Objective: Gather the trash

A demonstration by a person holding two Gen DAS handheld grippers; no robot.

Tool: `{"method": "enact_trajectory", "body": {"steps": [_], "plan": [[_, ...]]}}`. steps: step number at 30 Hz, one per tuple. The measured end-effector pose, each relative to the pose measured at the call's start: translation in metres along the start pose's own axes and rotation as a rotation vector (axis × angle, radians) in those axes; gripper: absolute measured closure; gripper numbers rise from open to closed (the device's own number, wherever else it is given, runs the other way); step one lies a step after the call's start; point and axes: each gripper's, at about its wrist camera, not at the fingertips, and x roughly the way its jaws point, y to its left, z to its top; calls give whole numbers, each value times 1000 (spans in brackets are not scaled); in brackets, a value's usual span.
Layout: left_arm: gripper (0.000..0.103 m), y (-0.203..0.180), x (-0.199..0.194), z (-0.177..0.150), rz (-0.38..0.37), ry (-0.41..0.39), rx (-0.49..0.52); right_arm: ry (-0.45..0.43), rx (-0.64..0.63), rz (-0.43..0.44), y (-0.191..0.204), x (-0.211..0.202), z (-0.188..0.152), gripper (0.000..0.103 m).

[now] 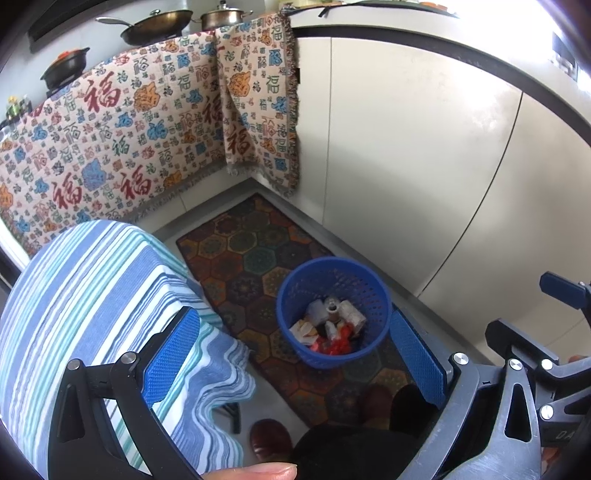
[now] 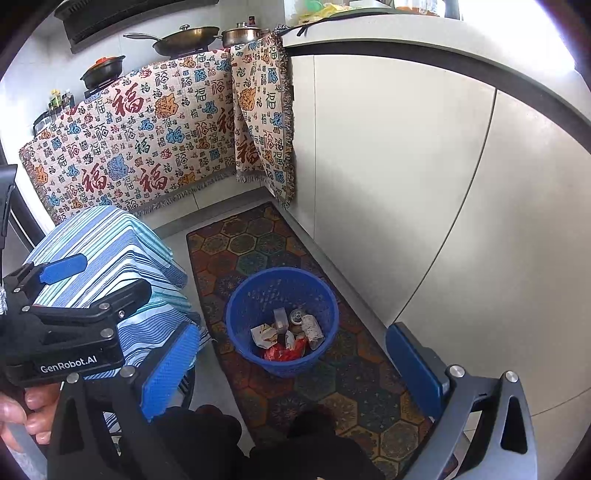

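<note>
Pale cabinet doors [image 2: 388, 166] fill the right side of both views, under a grey counter edge [image 2: 424, 48]; to their left a cream throw printed with red and blue Chinese characters [image 2: 147, 140] hangs over the counter front, a second panel of it draping round the corner; above it on the stove sit a wok [image 2: 184, 38], a lidded steel pot [image 2: 242, 33] and a black clay pot [image 2: 103, 70]; on the floor lies a dark rug with a hexagon pattern [image 2: 332, 369], running along the cabinets; beside the rug's left edge stands a piece of furniture covered by a blue, white and teal striped cloth [image 1: 85, 295], well above floor level.

The blue perforated plastic trash basket [image 2: 282, 321] stands upright on the rug, just beside the cabinet base; inside it lie crumpled wrappers, a small can, pale cartons and red scraps [image 2: 284, 354], loose at the bottom.

The left gripper [image 1: 291, 354] hangs above the floor with its blue-padded jaws spread wide and nothing between them, the basket framed in the gap far below; the right gripper [image 2: 291, 373] is likewise spread apart and empty, high above the rug; a hand [image 2: 22, 417] grips the left tool's handle at the lower left of the right wrist view; a fingertip [image 1: 255, 470] shows at the bottom edge of the left wrist view; dark trousers and brown shoes [image 1: 269, 439] appear below.
</note>
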Motion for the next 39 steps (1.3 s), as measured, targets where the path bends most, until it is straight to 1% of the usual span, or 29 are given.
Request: {"method": "enact_trajectory", "body": {"steps": [29, 39], "plan": [[1, -2, -2, 2, -5, 7, 11, -5, 3, -5, -4, -4, 3, 0], [1, -3, 3, 1, -8, 18, 12, -3, 7, -10, -5, -4, 2, 0]]}}
